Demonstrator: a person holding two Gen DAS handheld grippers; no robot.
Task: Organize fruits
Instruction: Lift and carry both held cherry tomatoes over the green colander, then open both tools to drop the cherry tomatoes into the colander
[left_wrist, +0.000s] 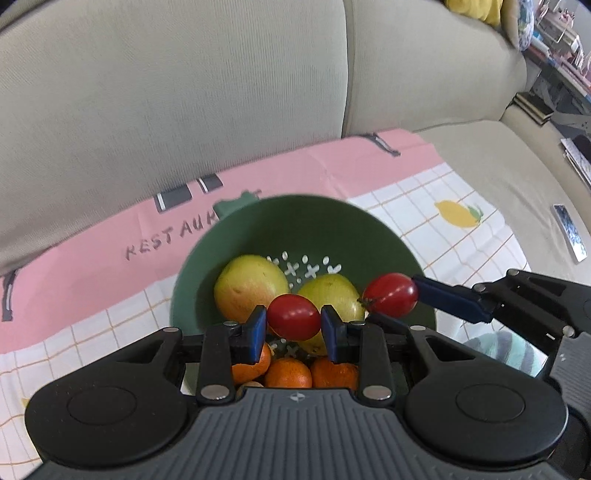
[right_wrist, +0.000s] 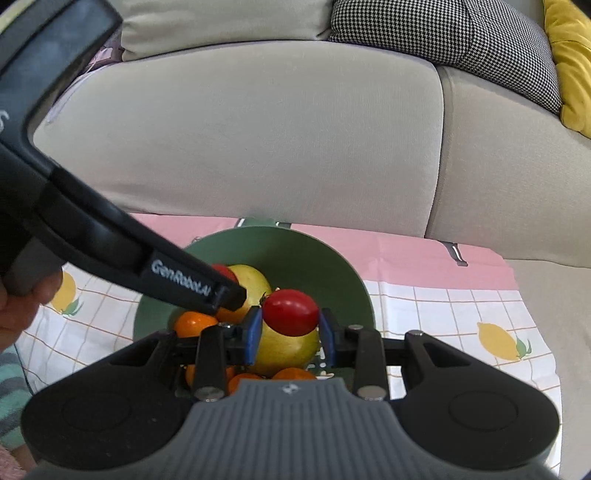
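Observation:
A green colander bowl (left_wrist: 258, 229) sits on a pink and checked cloth on the sofa seat; it also shows in the right wrist view (right_wrist: 332, 266). Inside lie two yellow-green pears (left_wrist: 249, 286) (left_wrist: 332, 295) and several mandarins (left_wrist: 288, 373). My left gripper (left_wrist: 293, 325) is shut on a red cherry tomato (left_wrist: 293, 316) above the bowl. My right gripper (right_wrist: 290, 326) is shut on a second red cherry tomato (right_wrist: 290, 312), also above the bowl; it shows from the side in the left wrist view (left_wrist: 390, 294). The left gripper's finger (right_wrist: 207, 288) crosses the right wrist view.
The cloth (left_wrist: 424, 221) has lemon prints (left_wrist: 458, 213). The beige sofa backrest (left_wrist: 166, 110) rises just behind the bowl. A phone (left_wrist: 569, 232) lies on the seat at the right. A houndstooth cushion (right_wrist: 461, 44) and a yellow cushion (right_wrist: 572, 62) sit at the back.

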